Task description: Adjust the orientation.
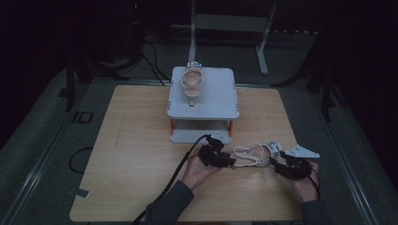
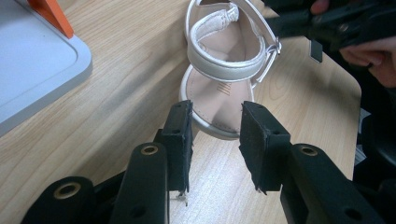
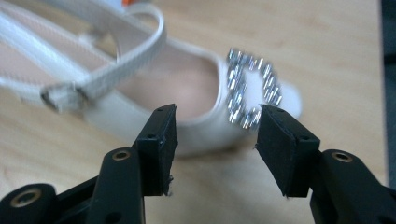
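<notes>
Surface: pale wooden surface (image 1: 141, 154), dimly lit, with a grey two-tier stand (image 1: 202, 101) at its far middle.
Upper sandal (image 1: 193, 80): rests on the stand's top tier.
Lower sandal (image 1: 253, 154): white, lying on the surface between the two claws — heel end toward the left claw, jewelled buckle (image 3: 252, 93) toward the right.
Left claw (image 2: 215, 128): released; jaws apart just short of the sandal's heel rim.
Right claw (image 3: 215, 135): released — jaws spread at the buckle end, not gripping it.

My right gripper view showed the sandal (image 3: 154, 93) blurred, its straps cut off at the left edge; buckle (image 3: 252, 88) detail smeared.
</notes>
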`<action>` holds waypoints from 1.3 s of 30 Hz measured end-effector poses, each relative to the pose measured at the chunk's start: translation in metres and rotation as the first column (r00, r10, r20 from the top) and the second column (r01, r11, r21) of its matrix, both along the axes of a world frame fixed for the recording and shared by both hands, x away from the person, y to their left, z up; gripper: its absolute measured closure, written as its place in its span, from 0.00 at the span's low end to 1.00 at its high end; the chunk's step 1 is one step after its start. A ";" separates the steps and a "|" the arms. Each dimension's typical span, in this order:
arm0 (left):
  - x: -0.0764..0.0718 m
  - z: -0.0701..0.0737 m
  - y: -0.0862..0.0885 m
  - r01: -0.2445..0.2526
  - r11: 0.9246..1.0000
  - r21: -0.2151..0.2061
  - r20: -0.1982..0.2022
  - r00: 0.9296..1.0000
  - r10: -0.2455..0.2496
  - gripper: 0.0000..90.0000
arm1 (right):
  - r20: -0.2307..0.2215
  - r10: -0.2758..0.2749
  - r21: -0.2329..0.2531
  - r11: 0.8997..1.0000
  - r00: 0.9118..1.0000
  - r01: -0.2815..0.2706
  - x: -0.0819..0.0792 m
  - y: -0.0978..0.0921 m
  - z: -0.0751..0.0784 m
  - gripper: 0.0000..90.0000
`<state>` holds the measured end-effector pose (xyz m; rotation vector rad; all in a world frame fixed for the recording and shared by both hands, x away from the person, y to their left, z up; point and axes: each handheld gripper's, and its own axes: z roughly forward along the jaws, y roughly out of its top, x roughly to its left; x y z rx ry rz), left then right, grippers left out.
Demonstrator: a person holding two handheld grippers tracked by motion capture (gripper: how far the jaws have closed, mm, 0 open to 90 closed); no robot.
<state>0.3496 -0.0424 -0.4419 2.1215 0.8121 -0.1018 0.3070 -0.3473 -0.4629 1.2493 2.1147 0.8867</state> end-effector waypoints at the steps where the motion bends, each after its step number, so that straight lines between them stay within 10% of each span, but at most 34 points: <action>1: 0.000 0.000 0.000 0.001 1.000 0.000 -0.003 1.000 -0.001 0.71 | -0.013 -0.007 -0.004 1.000 1.000 0.007 0.001 0.000 -0.002 0.54; 18: -0.018 -0.005 -0.029 0.169 0.985 -0.041 -0.055 0.984 -0.171 0.71 | -0.012 -0.089 0.013 0.996 0.996 0.089 0.039 -0.010 -0.005 0.55; 39: -0.011 -0.007 -0.014 0.077 0.997 -0.006 -0.006 0.997 -0.077 0.68 | -0.077 -0.077 0.013 0.997 0.994 0.078 0.083 -0.009 -0.005 0.63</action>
